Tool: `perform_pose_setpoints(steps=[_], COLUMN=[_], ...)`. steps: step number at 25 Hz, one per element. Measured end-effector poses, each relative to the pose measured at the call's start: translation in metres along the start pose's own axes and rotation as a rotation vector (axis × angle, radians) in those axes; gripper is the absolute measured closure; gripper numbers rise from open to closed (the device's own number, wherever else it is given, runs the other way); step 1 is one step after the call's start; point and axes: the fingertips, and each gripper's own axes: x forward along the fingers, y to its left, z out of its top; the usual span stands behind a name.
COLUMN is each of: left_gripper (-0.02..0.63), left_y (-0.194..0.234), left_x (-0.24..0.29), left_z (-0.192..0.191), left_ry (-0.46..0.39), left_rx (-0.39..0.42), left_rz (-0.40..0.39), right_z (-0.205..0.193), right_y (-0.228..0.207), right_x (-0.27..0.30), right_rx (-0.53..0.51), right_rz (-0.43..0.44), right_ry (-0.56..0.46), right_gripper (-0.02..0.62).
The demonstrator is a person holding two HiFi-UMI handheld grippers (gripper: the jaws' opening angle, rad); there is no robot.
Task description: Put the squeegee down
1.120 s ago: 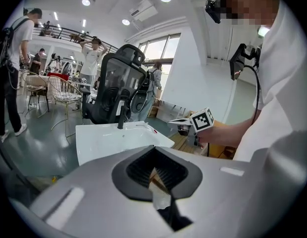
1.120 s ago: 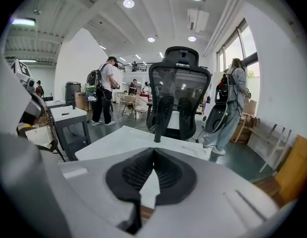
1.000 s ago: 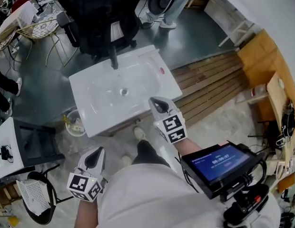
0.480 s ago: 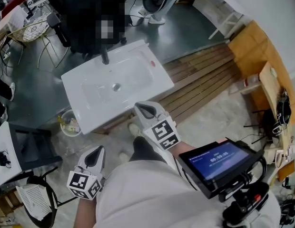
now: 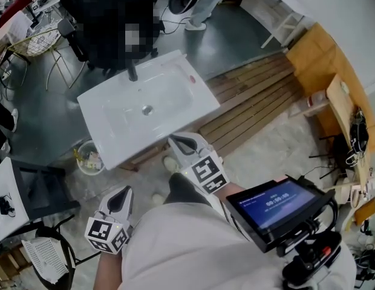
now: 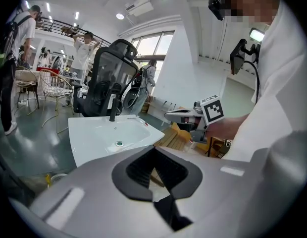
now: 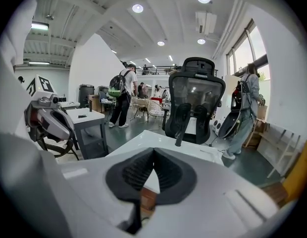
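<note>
No squeegee shows in either gripper. A white sink basin [image 5: 115, 125] with a black faucet [image 5: 132, 72] stands ahead of me, and a small red item [image 5: 191, 80] lies on its far right rim; I cannot tell what it is. My right gripper [image 5: 186, 142] hangs just off the basin's near edge, shut and empty. My left gripper [image 5: 120, 199] is lower and nearer my body, also shut with nothing in it. In the left gripper view the left gripper [image 6: 154, 150] faces the basin [image 6: 94, 138], with the right gripper [image 6: 180, 115] off to the right. The right gripper [image 7: 153, 152] points at the faucet [image 7: 179, 139].
A black office chair [image 5: 109, 17] stands behind the basin. Wooden slats [image 5: 254, 101] lie on the floor to the right, and a small bin [image 5: 89, 159] sits under the basin's left corner. A screen device [image 5: 278, 207] hangs at my chest. People stand further back.
My right gripper has drawn back from over the basin's front edge toward my body. The left gripper has hardly moved.
</note>
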Motion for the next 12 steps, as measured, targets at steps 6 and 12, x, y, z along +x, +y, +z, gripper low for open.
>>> perform_pose_setpoints(steps=[6, 12], left_gripper=[0.598, 0.598], left_y=[-0.001, -0.001], left_x=[0.001, 0.000], left_z=[0.000, -0.001], left_ry=[-0.004, -0.003], left_rx=[-0.005, -0.004], left_rz=[-0.001, 0.003], right_z=[0.004, 0.006], right_y=[0.007, 0.012], right_x=[0.000, -0.001], right_rx=[-0.013, -0.014], right_rz=[0.014, 0.028], right_ry=[-0.005, -0.010], right_gripper=[0.594, 0.594])
